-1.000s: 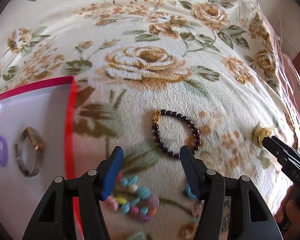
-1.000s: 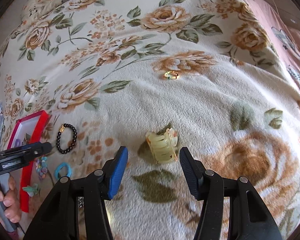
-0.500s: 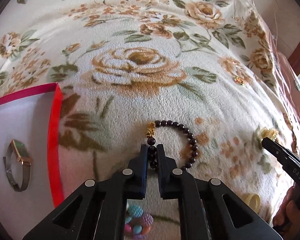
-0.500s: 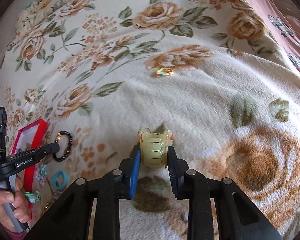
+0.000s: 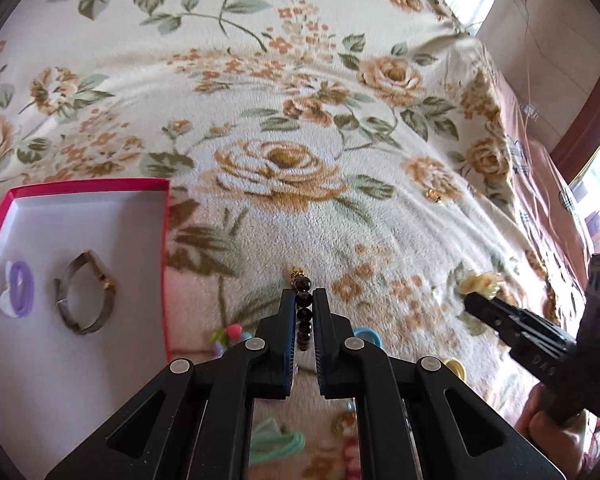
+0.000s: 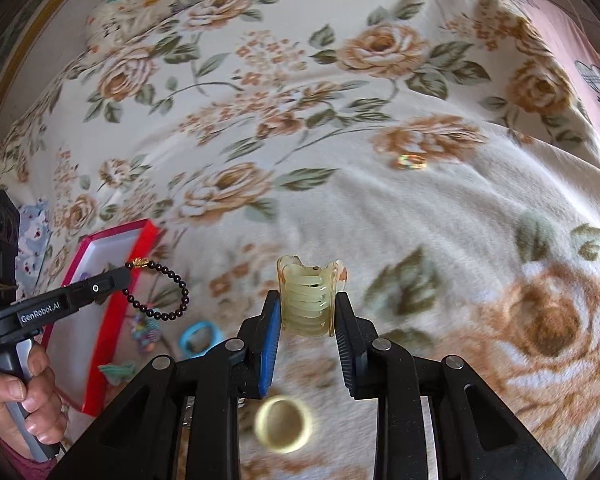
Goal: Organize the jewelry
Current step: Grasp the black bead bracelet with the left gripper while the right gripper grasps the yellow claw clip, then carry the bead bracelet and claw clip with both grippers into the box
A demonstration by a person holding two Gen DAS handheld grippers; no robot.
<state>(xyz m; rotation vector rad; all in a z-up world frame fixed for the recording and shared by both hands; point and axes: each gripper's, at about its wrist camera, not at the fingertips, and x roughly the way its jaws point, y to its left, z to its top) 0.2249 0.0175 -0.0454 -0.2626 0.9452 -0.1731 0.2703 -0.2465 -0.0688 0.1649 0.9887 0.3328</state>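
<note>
Dark beads of the bracelet (image 5: pixel 303 312) sit pinched between the closed left gripper (image 5: pixel 303 300), lifted off the blanket (image 5: pixel 284 80). The right gripper (image 6: pixel 308 308) clamps the claw clip (image 6: pixel 308 300).

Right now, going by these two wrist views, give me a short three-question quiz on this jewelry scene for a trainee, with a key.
1. True or false: the left gripper is shut on the dark bead bracelet.
2. Multiple choice: what does the right gripper hold? A) a gold ring B) the yellow hair claw C) a blue loop
3. Fill in: inside the red box lie a metal bangle and a ______ hair tie.

Key: 1 true. 2 B. 3 purple.
</note>
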